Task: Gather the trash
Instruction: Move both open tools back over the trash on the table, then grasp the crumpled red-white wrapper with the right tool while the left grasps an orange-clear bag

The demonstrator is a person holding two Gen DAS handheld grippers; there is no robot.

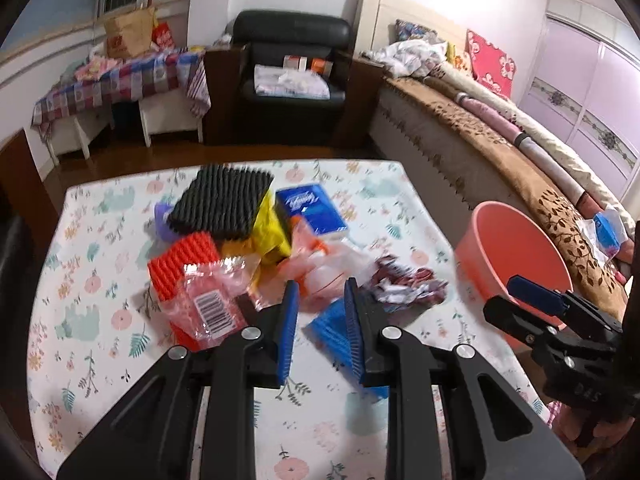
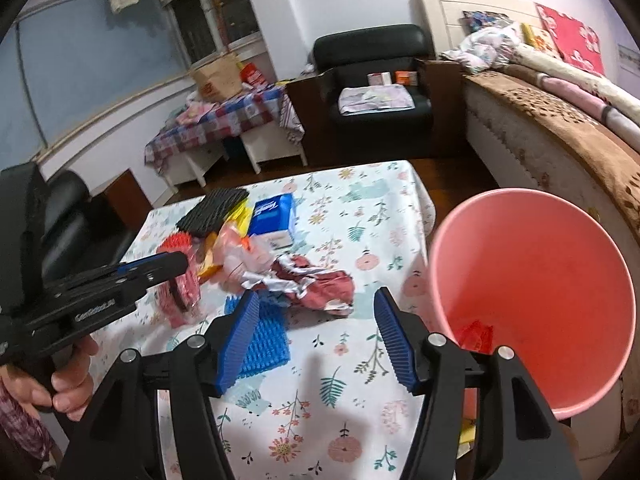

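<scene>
Floral tablecloth (image 2: 360,216) carries litter beside a pink bin (image 2: 532,288); both grippers' jaws stand apart, empty.

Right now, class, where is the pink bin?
The pink bin stands at the table's right edge, beside the bed, just right of the open right gripper; a red scrap already lies inside.

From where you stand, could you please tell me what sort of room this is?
Most likely a bedroom in a home: a bed with folded quilts, a black armchair, and a small table under a floral cloth.
</scene>
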